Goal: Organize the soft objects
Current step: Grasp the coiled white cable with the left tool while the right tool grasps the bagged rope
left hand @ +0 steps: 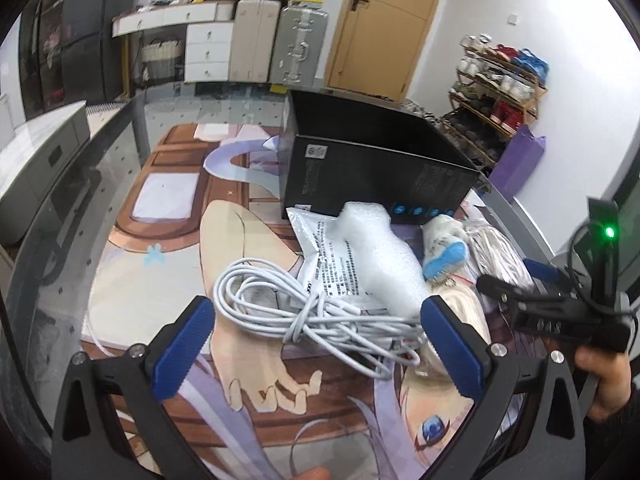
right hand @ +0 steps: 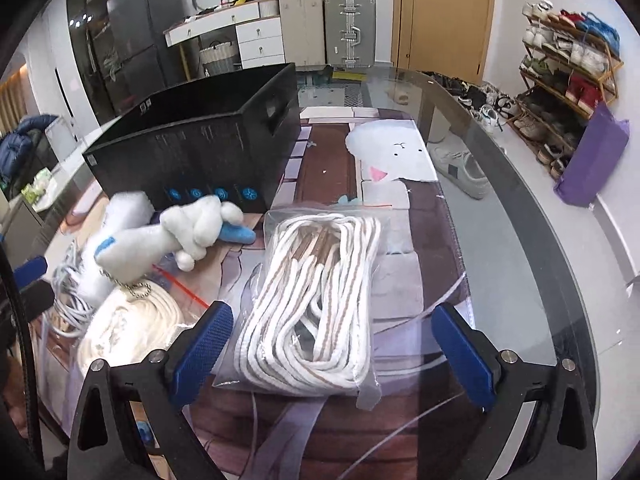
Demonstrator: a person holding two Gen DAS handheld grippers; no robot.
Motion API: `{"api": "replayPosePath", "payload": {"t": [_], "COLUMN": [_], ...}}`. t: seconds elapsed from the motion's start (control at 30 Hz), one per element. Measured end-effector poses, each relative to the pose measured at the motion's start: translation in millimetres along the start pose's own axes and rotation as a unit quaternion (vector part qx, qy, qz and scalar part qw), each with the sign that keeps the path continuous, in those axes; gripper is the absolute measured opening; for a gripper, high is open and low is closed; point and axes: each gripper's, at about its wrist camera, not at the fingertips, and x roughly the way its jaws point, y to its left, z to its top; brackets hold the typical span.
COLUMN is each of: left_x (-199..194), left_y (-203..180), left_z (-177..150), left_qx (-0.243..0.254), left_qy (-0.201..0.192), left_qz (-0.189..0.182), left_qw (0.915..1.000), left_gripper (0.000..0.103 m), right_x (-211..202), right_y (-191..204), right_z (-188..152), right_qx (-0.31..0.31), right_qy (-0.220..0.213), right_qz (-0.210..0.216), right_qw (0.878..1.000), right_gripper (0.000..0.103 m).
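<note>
Hovering low over the glass table (right hand: 500,208), both grippers have their jaws spread wide and nothing between them. Right gripper (right hand: 340,344): a clear bag of striped cord (right hand: 320,300) lies directly ahead on the printed mat (right hand: 332,168), its near end between the two blue pads. The bag's long axis runs away from the camera, roughly in line with the fingers, so the jaws span its short width; judged a favourable approach, needing only a forward and downward move before closing. Left gripper (left hand: 320,344): a loose white cable coil (left hand: 316,308) sits just ahead and between the pads, partly overlapping a white printed pouch (left hand: 320,252) and a foam wrap (left hand: 384,256). The coil has no clear long axis; strands trail toward the right pad. Black box (right hand: 200,148) stands beyond all the items, open top up, seemingly the intended container; it lies ahead-left of the right gripper and ahead-right of the left. A plush toy (right hand: 176,236) rests against the box front, and a second, cream-coloured cord bundle (right hand: 132,328) lies to the left of the striped bag. Judgement: right gripper is the nearer and better aligned for the striped bag; loose film at the bag's edge may slip in the pinch.
</note>
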Motion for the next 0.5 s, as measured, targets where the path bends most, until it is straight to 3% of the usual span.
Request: {"api": "replayPosePath", "payload": {"t": [0.13,0.33,0.4,0.5], "left_x": [4.0,-12.3,-18.7,-25.2], "left_y": [0.3,10.1,14.9,20.4], "left_z": [3.9,-8.4,-14.5,-18.0], "left_qx": [-0.012,0.018,0.029,0.017], "left_qy": [0.009,0.029,0.035,0.040], "left_qz": [0.005,0.005,0.020,0.024], "left_qw": [0.9999,0.9994,0.9987,0.9988], "left_gripper": [0.103,0.103,0.103,0.103], "right_x": [-0.5,-1.0,-1.6,-1.3], "right_y": [-0.2,0.6,0.5,0.9], "right_z": [-0.8,-1.9,-2.4,-2.1], "right_qx": [-0.002,-0.008,-0.009,-0.009], "right_qy": [-0.001,-0.002,-0.001,-0.002], "right_qz": [0.003,0.006,0.007,0.008], "right_qw": [1.000,1.000,1.000,1.000], "right_gripper": [0.101,0.101,0.101,0.102]}}
